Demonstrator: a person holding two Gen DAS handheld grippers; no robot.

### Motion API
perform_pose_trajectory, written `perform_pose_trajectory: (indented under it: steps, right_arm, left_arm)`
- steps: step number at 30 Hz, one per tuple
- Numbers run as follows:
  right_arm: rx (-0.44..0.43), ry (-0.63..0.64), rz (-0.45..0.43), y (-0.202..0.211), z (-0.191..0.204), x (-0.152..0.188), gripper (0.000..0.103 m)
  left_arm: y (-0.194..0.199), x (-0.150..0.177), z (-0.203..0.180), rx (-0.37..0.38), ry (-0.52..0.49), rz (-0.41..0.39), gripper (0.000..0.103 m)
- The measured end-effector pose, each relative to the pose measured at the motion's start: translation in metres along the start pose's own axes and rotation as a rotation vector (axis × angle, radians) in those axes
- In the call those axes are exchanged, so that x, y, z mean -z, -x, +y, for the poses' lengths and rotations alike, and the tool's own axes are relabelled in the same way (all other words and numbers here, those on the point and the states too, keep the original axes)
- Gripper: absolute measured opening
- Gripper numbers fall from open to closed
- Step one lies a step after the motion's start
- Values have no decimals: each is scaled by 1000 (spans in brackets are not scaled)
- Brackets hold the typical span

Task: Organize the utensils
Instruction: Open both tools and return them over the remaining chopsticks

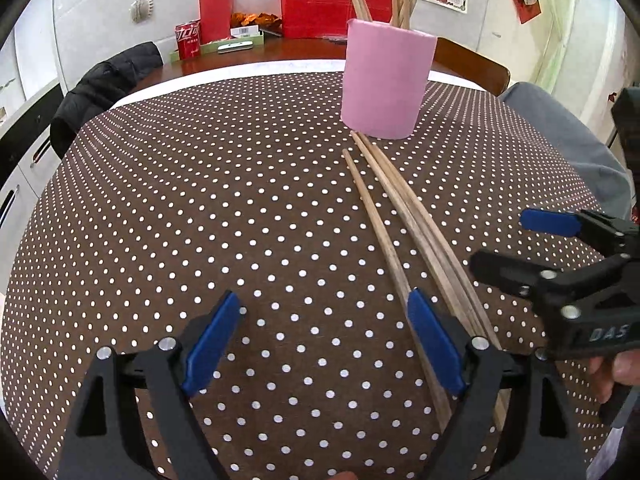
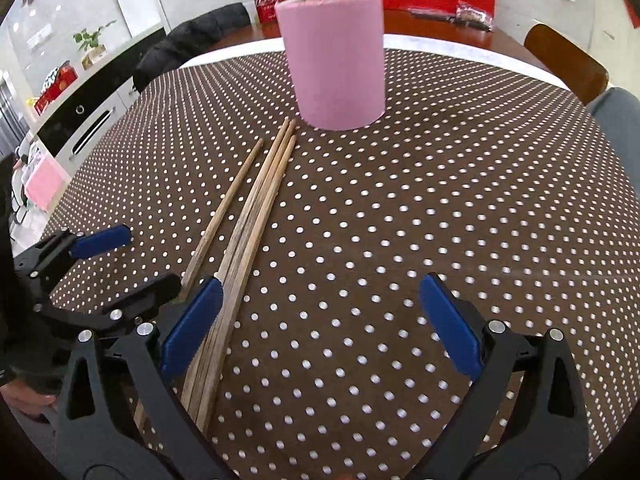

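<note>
Hovering over the cloth (image 1: 200,200) with both claws spread wide and holding nothing, we see the chopsticks (image 1: 404,216) lying between them, running under the left claw's (image 1: 324,344) right finger and the right claw's (image 2: 320,324) left finger, tips near the cup (image 2: 334,60).

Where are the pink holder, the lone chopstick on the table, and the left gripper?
pink holder (image 2: 338,68): right wrist view, middle of its front wall.
lone chopstick (image 2: 228,204): right wrist view, mid-shaft.
left gripper (image 1: 320,344): left wrist view, midway between open fingertips.

Home dining room: polka-dot tablecloth (image 1: 240,200), chairs (image 1: 472,64)
</note>
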State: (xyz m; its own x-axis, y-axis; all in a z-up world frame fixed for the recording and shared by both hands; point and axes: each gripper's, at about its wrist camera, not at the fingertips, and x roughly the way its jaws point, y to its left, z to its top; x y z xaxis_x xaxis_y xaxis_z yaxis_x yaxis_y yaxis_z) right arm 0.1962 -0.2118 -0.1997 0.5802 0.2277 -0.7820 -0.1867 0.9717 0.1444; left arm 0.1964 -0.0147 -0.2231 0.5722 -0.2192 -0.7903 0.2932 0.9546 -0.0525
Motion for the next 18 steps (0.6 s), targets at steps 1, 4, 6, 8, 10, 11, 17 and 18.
perform_pose_trajectory:
  steps: [1, 4, 6, 8, 10, 11, 17, 18]
  right_arm:
    - [-2, -1, 4, -2, 0, -1, 97]
    - [26, 17, 5, -7, 2, -5, 97]
    - [33, 26, 5, -11, 3, -7, 97]
    - [56, 38, 6, -13, 6, -11, 97]
    - [63, 69, 0, -16, 8, -10, 97]
    - [59, 72, -2, -17, 9, -10, 97]
    - [104, 134, -14, -19, 21, -13, 97]
    - [122, 148, -10, -20, 20, -13, 97]
  left_arm:
    - [0, -1, 0, 0, -1, 0, 86]
    - [1, 0, -2, -1, -2, 0, 86]
    - [2, 0, -3, 0, -4, 0, 86]
    - [2, 0, -2, 4, 0, -1, 86]
    - [2, 0, -1, 15, 9, -5, 86]
    - [3, 1, -1, 19, 12, -6, 86]
    - [3, 2, 0, 28, 21, -11, 86]
    - [3, 2, 0, 29, 21, -11, 86]
